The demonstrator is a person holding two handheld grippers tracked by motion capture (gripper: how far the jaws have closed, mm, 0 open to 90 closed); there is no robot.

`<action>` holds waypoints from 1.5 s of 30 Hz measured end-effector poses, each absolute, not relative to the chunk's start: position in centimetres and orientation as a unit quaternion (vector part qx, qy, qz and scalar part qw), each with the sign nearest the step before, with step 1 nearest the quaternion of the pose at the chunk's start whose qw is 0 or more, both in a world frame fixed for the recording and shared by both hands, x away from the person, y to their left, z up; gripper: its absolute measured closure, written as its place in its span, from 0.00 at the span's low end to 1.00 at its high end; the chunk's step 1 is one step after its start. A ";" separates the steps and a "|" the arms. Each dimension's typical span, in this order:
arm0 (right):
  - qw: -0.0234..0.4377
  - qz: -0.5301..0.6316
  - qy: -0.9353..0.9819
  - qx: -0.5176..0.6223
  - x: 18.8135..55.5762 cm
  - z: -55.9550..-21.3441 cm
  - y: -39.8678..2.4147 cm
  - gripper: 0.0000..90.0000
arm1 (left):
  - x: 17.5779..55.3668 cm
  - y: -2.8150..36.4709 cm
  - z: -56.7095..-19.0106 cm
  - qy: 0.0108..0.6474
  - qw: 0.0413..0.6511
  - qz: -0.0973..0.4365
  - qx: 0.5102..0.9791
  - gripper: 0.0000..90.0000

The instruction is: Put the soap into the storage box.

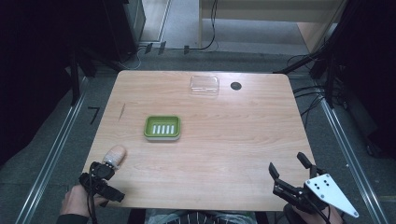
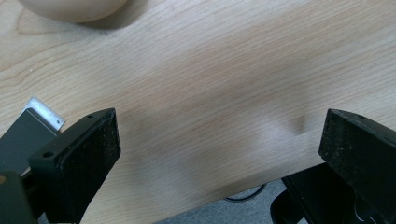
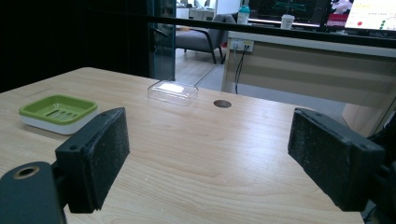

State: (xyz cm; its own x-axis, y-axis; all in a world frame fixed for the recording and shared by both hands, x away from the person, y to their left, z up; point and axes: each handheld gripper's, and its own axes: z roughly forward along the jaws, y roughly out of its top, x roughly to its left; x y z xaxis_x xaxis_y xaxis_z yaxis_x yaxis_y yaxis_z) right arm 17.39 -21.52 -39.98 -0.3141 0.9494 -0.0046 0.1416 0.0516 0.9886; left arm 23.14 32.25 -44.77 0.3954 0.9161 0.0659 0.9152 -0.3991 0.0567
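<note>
A green soap dish [image 1: 162,127] with a slotted insert sits left of the table's middle; the right gripper view shows this soap dish [image 3: 58,109] at far left. A beige, rounded soap-like bar [image 1: 115,156] lies near the front left corner, and its edge [image 2: 74,9] shows at the top of the left gripper view. Just behind that bar, my left gripper [image 1: 105,181] is open over the table's front edge, its jaws [image 2: 219,126] wide apart on bare wood. My right gripper [image 1: 287,164] stands open at the front right corner, nothing between its jaws [image 3: 210,130].
A clear plastic box [image 1: 204,85] lies at the table's back edge, with a black round grommet [image 1: 236,86] to its right. The wooden table [image 1: 233,140] is ringed by grey floor, cables and dark stands. A desk with screens [image 3: 327,18] stands beyond.
</note>
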 end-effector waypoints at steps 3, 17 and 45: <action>0.384 0.527 0.616 0.443 17.4 -40.0 -21.5 0.15 | 23.2 32.2 -44.8 0.546 0.006 0.042 0.837 0.00; 0.383 0.526 0.617 0.443 17.3 -39.9 -21.4 0.15 | 23.4 32.3 -44.6 0.542 0.008 0.048 0.839 0.00; 0.386 0.524 0.616 0.444 17.2 -39.9 -21.5 0.15 | 26.1 32.7 -42.9 0.533 0.032 0.072 0.842 0.00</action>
State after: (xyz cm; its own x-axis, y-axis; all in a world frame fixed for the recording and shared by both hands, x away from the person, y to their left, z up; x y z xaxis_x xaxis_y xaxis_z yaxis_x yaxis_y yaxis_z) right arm 17.17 -21.50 -39.95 -0.3086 0.9511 -0.0106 0.1432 0.0575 0.9880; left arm 26.12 32.73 -42.93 0.4208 0.9030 0.0872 0.8937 -0.4291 0.1310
